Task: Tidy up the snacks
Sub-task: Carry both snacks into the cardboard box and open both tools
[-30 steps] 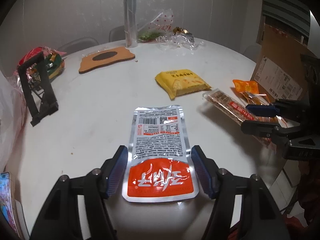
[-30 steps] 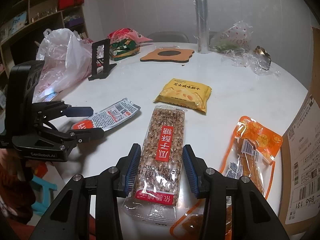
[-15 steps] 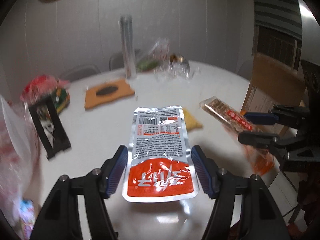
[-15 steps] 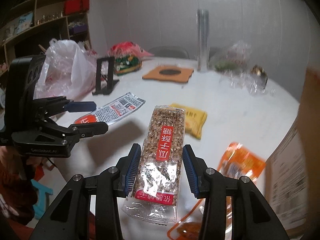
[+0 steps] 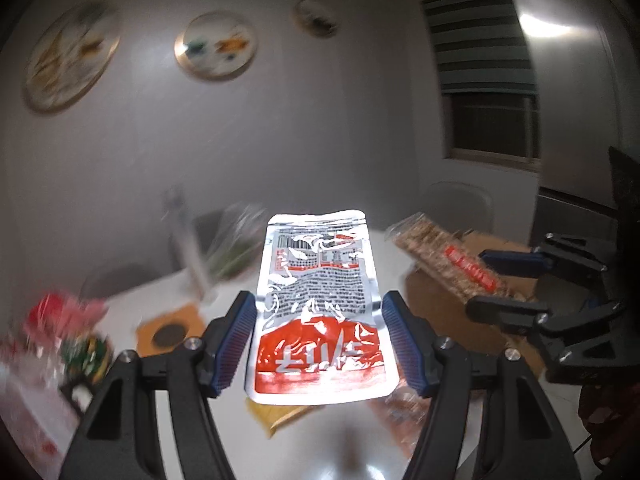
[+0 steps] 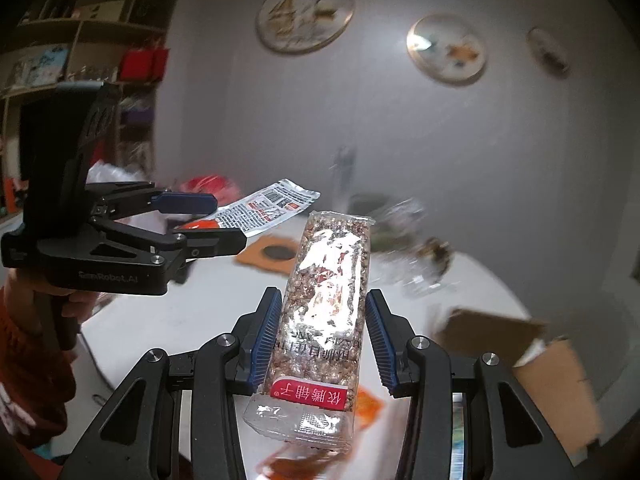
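A silver pouch with a red band hangs flat in the air above the white table, and my left gripper is shut on its two side edges. The same pouch and left gripper show at the left of the right wrist view, with a hand on the handle. My right gripper is shut on a long clear pack of nut brittle with a red label, also lifted off the table. In the left wrist view that pack sticks out of the right gripper at the right.
On the table lie an orange mat with a dark centre, a yellow packet, an orange packet and crumpled clear wrap. An open cardboard box stands at the right, and a red and green snack bag at the left.
Both grippers have risen well above the table with their packs still held. Both views have tilted up, so the wall and its plates now fill the upper half.
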Demonstrator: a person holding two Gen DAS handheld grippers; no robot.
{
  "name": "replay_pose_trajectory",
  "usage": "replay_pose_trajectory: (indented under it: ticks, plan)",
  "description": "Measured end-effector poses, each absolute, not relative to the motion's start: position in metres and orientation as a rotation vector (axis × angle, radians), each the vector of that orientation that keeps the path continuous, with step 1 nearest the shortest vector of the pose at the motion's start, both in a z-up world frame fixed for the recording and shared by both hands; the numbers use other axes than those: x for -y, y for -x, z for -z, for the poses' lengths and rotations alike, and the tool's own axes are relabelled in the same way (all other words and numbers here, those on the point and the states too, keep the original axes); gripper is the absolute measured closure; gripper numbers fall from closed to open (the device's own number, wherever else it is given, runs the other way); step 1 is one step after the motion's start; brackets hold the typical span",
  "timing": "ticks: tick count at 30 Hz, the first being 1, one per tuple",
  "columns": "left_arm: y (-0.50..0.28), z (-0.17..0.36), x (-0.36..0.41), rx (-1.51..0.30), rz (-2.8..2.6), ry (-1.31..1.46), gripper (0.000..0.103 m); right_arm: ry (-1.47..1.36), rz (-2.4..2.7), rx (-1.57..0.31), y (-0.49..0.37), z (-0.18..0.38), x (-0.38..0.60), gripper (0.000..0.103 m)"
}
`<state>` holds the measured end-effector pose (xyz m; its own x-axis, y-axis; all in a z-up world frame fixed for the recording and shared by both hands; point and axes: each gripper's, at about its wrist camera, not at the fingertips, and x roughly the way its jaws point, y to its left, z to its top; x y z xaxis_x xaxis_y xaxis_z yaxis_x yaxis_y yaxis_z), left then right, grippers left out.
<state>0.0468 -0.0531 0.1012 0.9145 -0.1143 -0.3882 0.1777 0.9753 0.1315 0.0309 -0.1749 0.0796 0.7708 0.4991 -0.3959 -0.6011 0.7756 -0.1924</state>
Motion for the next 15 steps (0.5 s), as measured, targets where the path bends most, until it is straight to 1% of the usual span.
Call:
replay_pose_trajectory:
  ticks: [3, 7, 15]
  plan:
    - [-0.064, -0.114, 0.087, -0.384, 0.243, -0.183, 0.040, 0.288, -0.542, -0.337, -0.034, -0.087, 0.206, 0.064]
    - [-0.091, -0.116, 0.129, -0.410, 0.384, -0.166, 0.040, 0.247, -0.457, -0.358, -0.040, -0.084, 0.245, 0.064]
    - [-0.142, -0.088, 0.197, -0.565, 0.538, -0.205, 0.040, 0.183, -0.378, -0.497, -0.075, -0.048, 0.301, 0.064]
